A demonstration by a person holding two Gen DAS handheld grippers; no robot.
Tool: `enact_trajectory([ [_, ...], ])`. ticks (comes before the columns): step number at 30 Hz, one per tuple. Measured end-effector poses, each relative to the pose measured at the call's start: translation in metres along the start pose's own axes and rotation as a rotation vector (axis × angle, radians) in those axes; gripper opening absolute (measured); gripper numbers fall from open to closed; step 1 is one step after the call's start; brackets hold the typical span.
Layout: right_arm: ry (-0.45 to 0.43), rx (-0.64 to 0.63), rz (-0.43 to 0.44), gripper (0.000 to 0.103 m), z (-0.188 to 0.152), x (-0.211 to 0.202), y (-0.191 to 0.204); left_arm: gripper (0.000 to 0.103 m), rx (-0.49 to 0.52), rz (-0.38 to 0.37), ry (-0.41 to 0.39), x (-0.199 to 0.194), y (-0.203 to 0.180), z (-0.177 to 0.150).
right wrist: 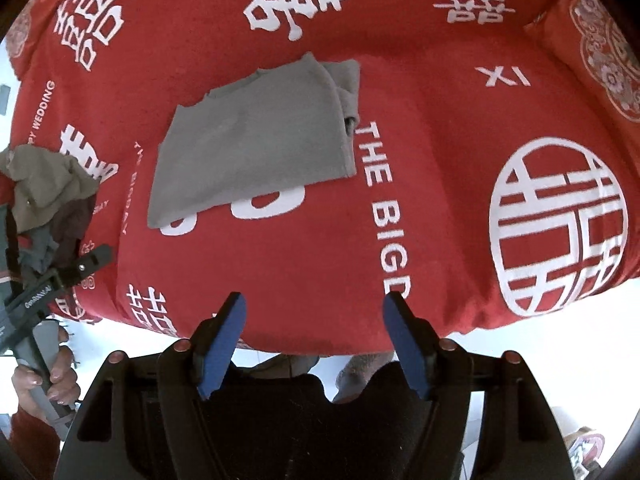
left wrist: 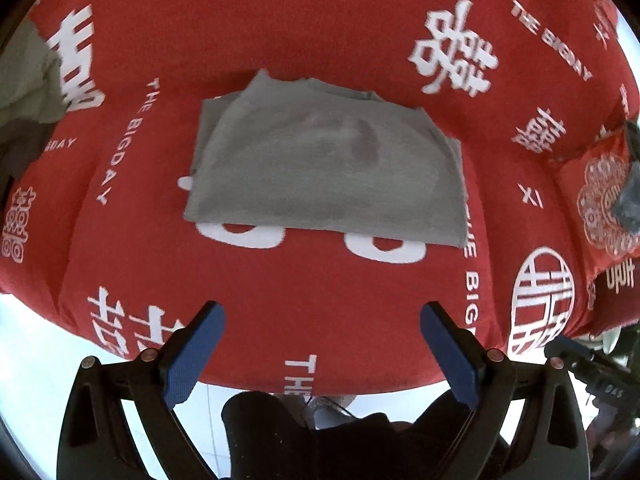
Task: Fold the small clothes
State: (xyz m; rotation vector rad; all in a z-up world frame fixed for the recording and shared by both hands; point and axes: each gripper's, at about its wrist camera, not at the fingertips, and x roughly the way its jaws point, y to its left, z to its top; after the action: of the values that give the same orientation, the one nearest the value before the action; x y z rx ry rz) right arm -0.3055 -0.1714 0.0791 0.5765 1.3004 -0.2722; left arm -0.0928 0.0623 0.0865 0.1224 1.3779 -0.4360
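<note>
A small grey garment (left wrist: 324,168) lies folded into a flat rectangle on the red bedspread (left wrist: 320,32) with white lettering. It also shows in the right wrist view as the grey garment (right wrist: 256,140), up and to the left. My left gripper (left wrist: 324,312) hovers above the bed's near edge, short of the garment, open with nothing between its blue pads. My right gripper (right wrist: 316,300) is likewise open and empty, raised over the bedspread (right wrist: 440,200) near its edge. The left gripper's body (right wrist: 60,280) appears at the left of the right wrist view, held by a hand (right wrist: 44,384).
A loose pile of olive, brown and grey clothes (left wrist: 28,92) sits at the bed's left side, seen too as the pile (right wrist: 48,192). A red patterned pillow (left wrist: 600,200) with a dark cloth (left wrist: 630,188) on it lies at the right. White floor (right wrist: 540,352) and the person's dark legs lie below.
</note>
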Motion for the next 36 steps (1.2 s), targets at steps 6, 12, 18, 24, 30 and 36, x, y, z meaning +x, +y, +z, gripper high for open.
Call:
enact_trajectory([
  [6, 0.043, -0.033, -0.003, 0.074, 0.014, 0.034, 0.036, 0.098, -0.091, -0.013, 0.030, 0.010, 0.060, 0.004],
  [12, 0.050, -0.060, 0.045, 0.074, 0.035, 0.051, 0.094, 0.098, -0.226, -0.055, 0.078, 0.031, 0.117, 0.007],
  [18, 0.081, -0.123, 0.055, 0.074, 0.056, 0.075, 0.140, 0.098, -0.281, -0.079, 0.075, 0.045, 0.147, 0.014],
  [24, 0.090, -0.022, 0.143, 0.074, 0.066, 0.098, 0.147, 0.098, -0.312, -0.123, 0.113, 0.068, 0.165, 0.017],
  [30, 0.139, 0.103, 0.241, 0.074, 0.073, 0.139, 0.141, 0.098, -0.370, -0.153, 0.147, 0.099, 0.169, 0.020],
  [36, 0.217, 0.158, 0.300, 0.074, 0.085, 0.200, 0.141, 0.098, -0.425, -0.144, 0.135, 0.124, 0.169, 0.027],
])
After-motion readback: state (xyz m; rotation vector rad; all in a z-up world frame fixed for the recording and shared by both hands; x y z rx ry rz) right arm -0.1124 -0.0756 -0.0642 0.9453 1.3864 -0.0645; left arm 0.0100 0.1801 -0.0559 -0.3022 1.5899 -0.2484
